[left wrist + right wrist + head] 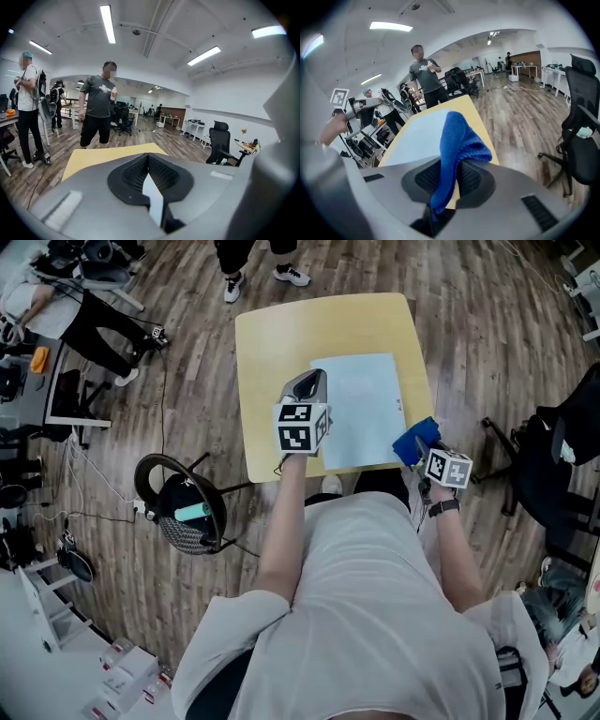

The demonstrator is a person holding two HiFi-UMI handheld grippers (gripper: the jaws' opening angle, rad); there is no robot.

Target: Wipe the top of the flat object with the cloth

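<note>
A pale blue flat sheet lies on the yellow table, toward its right and near side. In the head view my left gripper hovers over the sheet's left edge, jaws together with nothing in them. My right gripper sits at the table's near right corner, shut on a blue cloth. In the right gripper view the cloth bulges up out of the gripper, with the sheet beyond it. The left gripper view shows the gripper closed above the tabletop.
A person stands at the table's far edge, their feet near it. A black office chair is to the right. A round black stool and cables lie on the floor to the left.
</note>
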